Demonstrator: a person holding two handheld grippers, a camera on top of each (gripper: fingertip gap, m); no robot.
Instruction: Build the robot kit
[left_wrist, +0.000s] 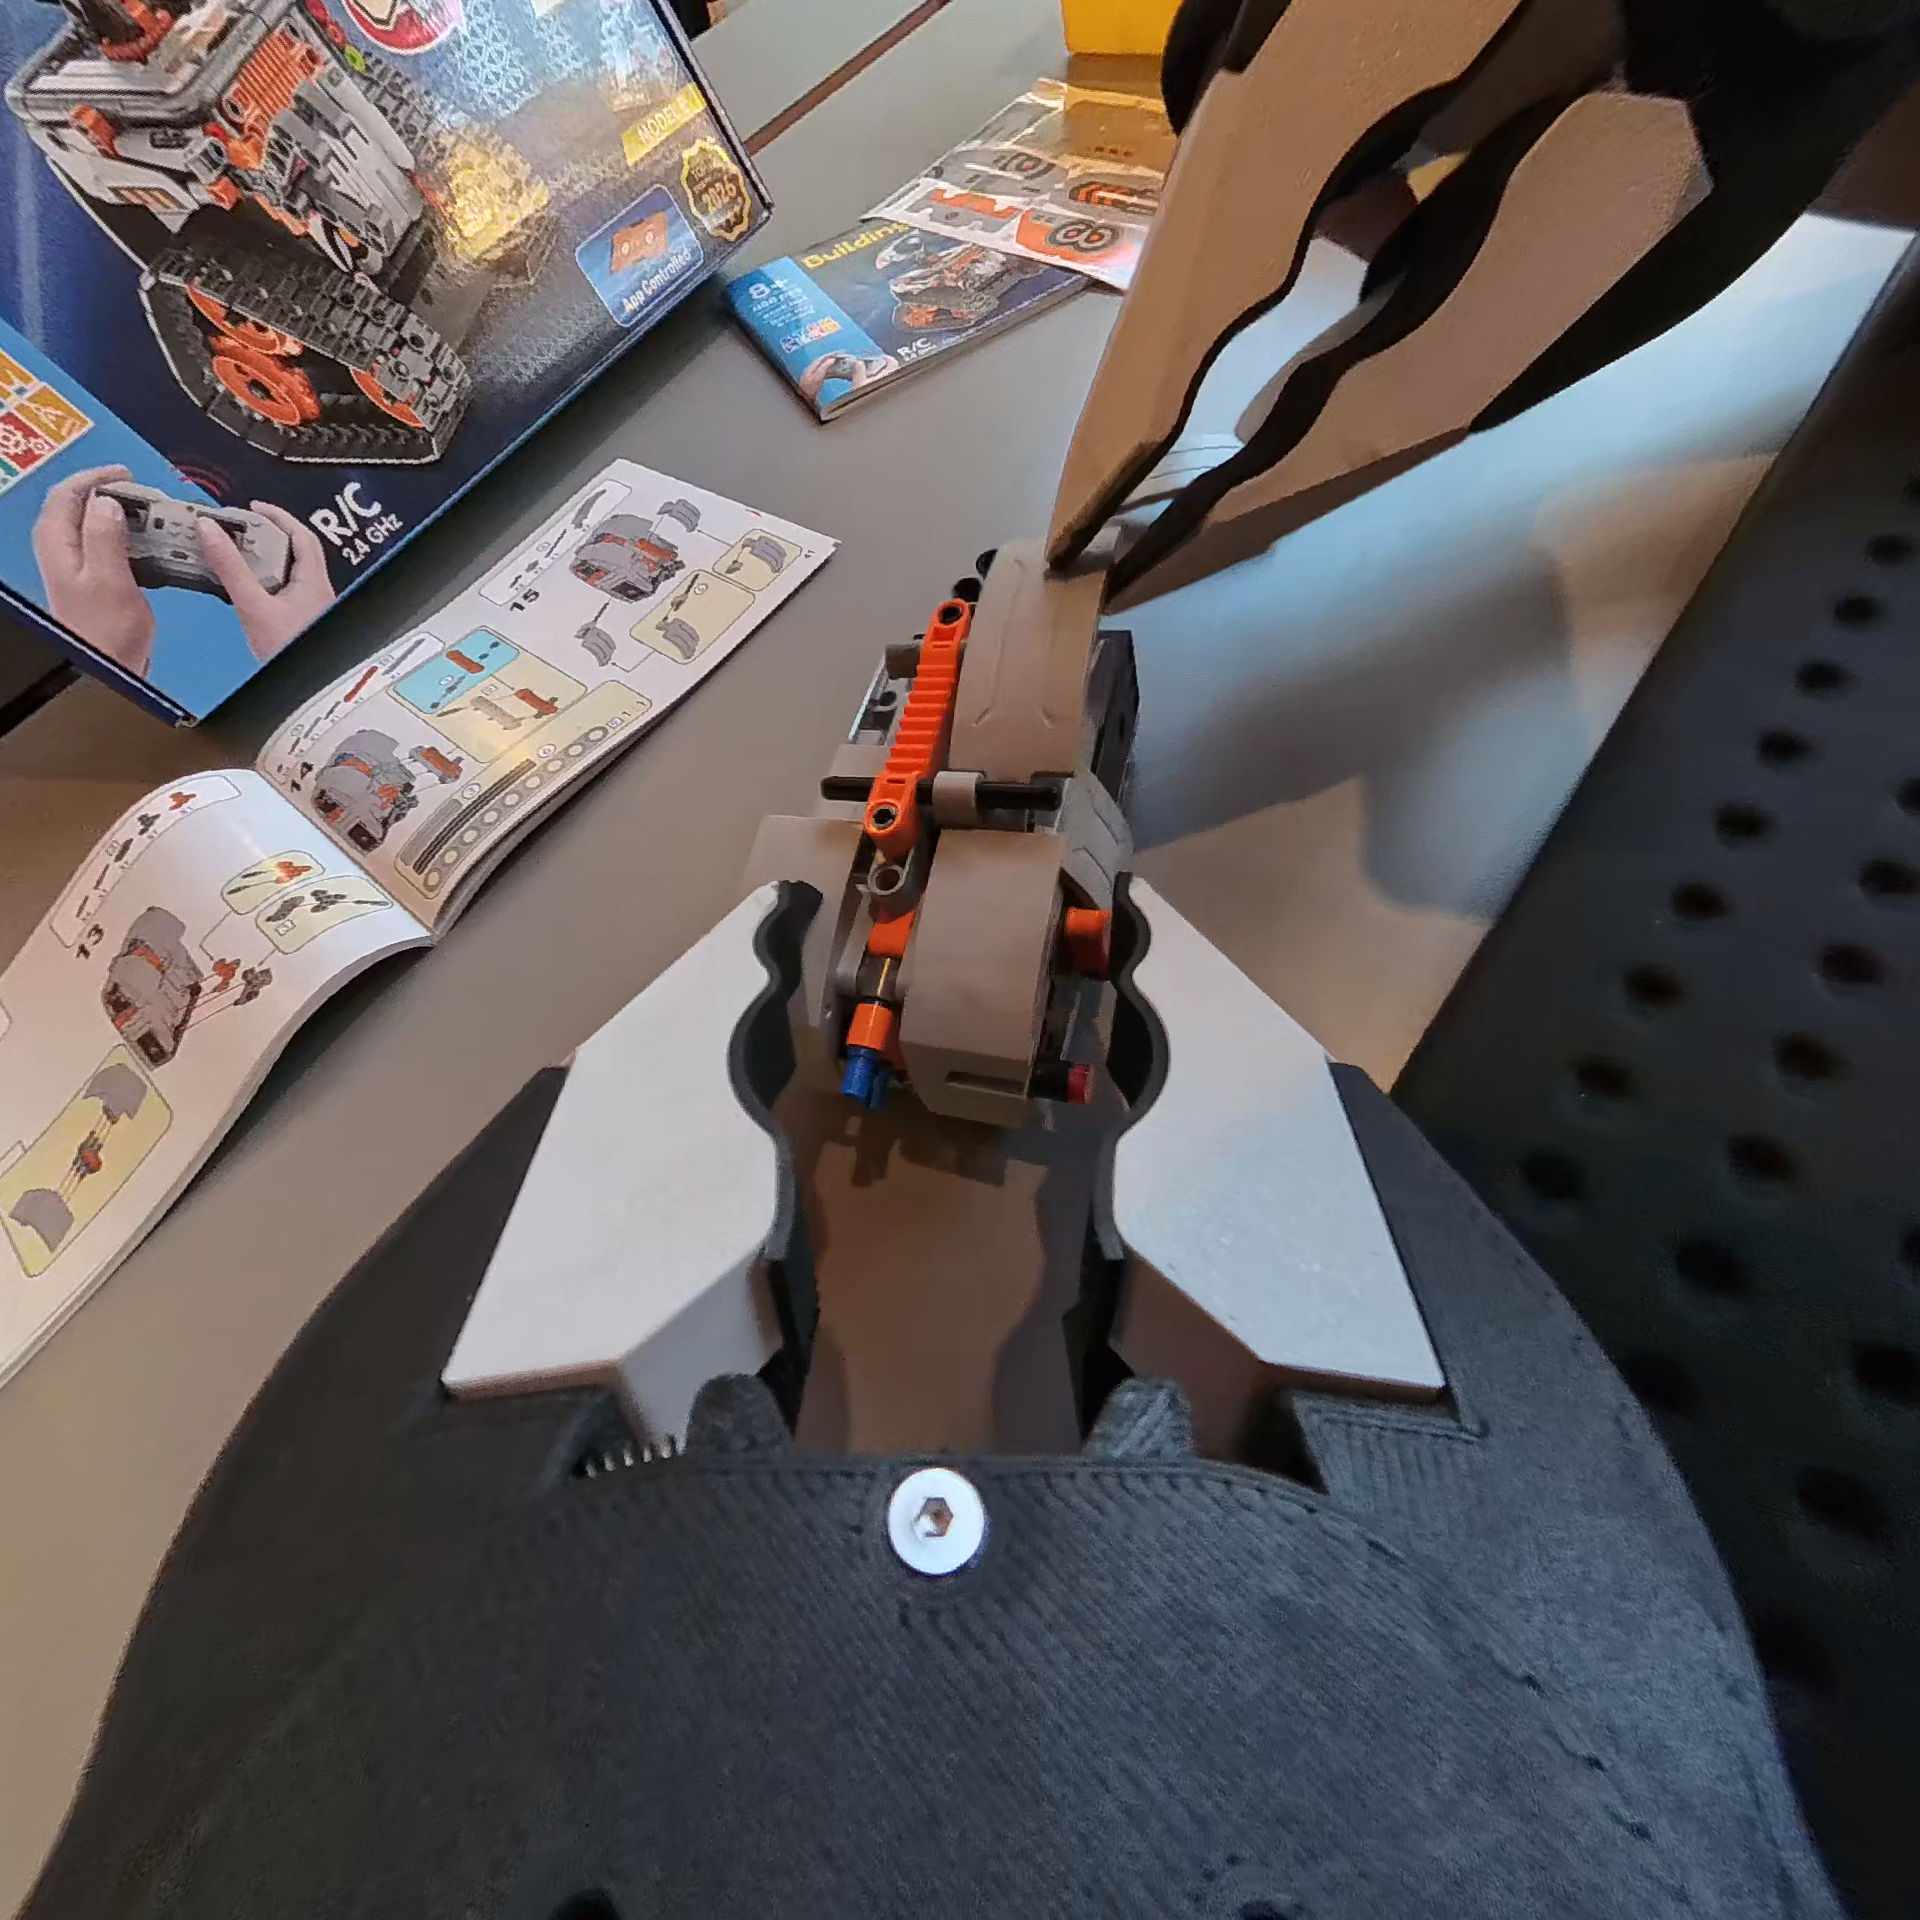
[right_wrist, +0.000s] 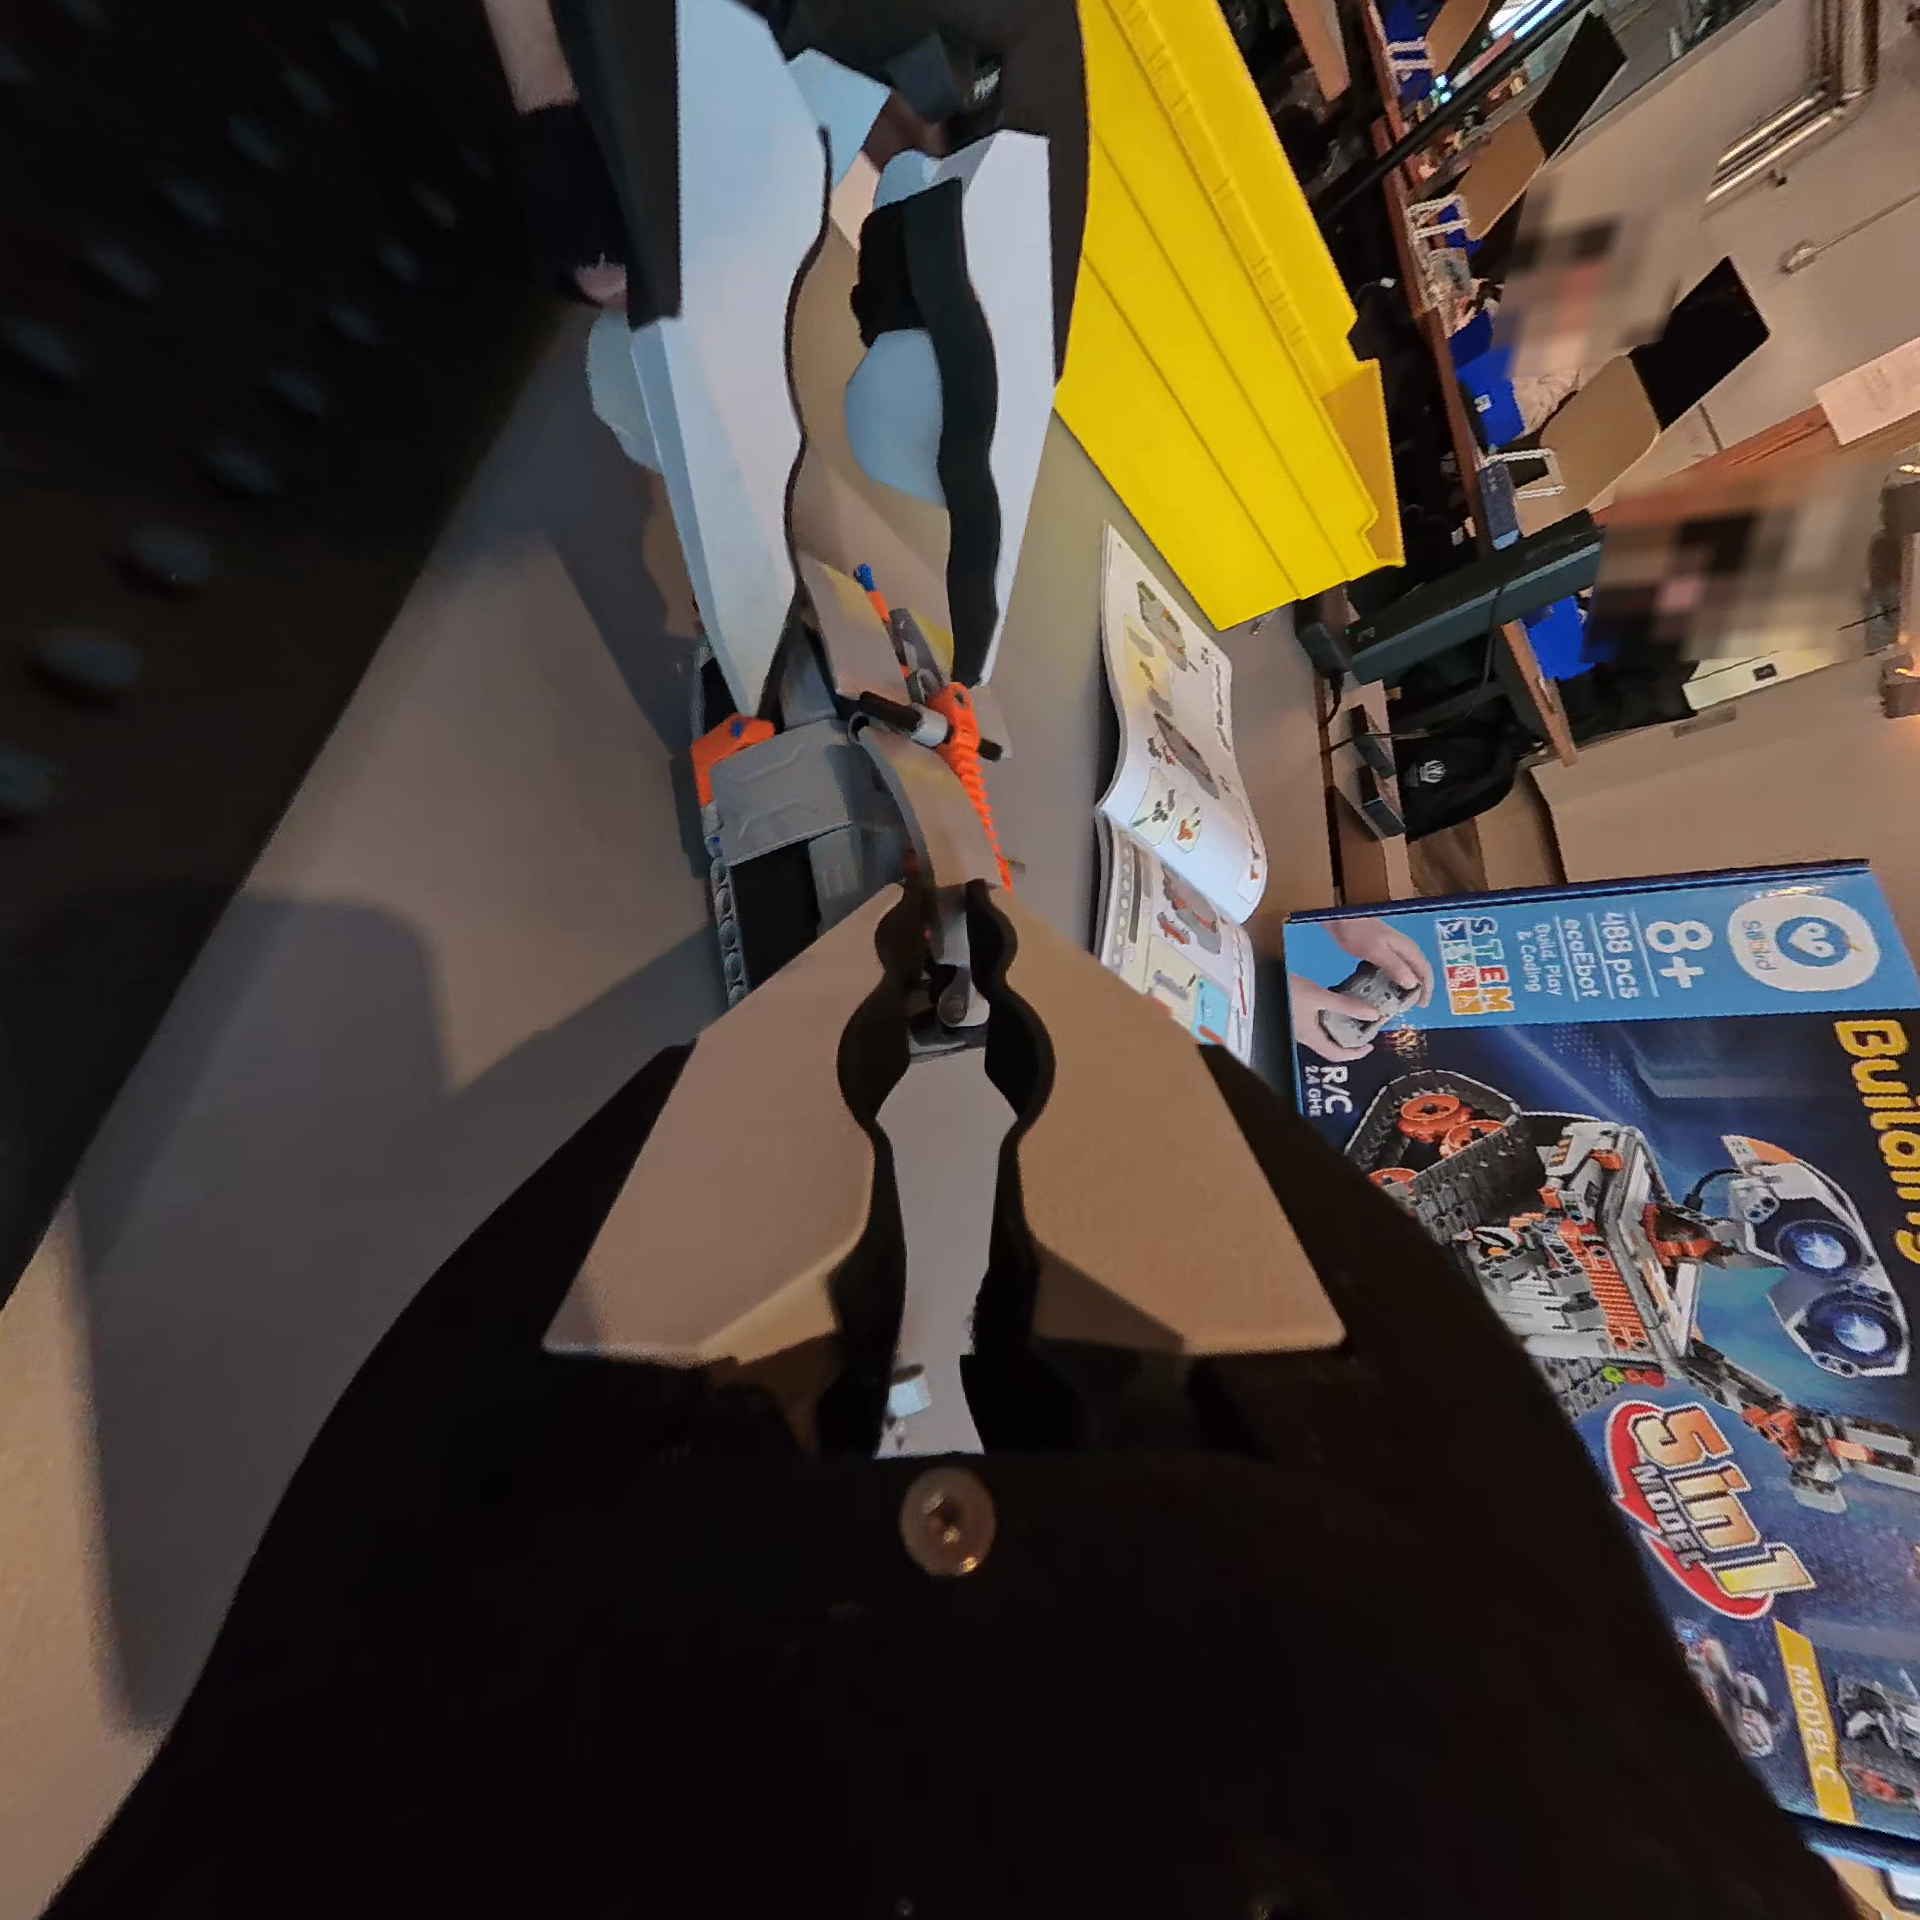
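A part-built brick model (left_wrist: 1023, 675), grey with orange beams and pins, is held just above the grey table (left_wrist: 644, 1049). My left gripper (left_wrist: 956, 904) is shut on its near end, one finger on each side. My right gripper (left_wrist: 1086, 571) comes in from the upper right and pinches the far tip of the model's curved grey panel. In the right wrist view, my right gripper (right_wrist: 940, 899) is closed narrowly on a grey piece at the model's (right_wrist: 790, 810) end. The left gripper (right_wrist: 862, 691) grips the model from the opposite side.
A blue toy box (left_wrist: 312, 312) stands at the left, with an open instruction booklet (left_wrist: 364, 831) in front of it. A small closed booklet (left_wrist: 894, 312) and a sticker sheet (left_wrist: 1039, 197) lie farther back. A black perforated panel (left_wrist: 1714, 1039) runs along the right. A yellow bin (right_wrist: 1195, 364) stands behind. My hands' fingertips stand some 6 cm from each other.
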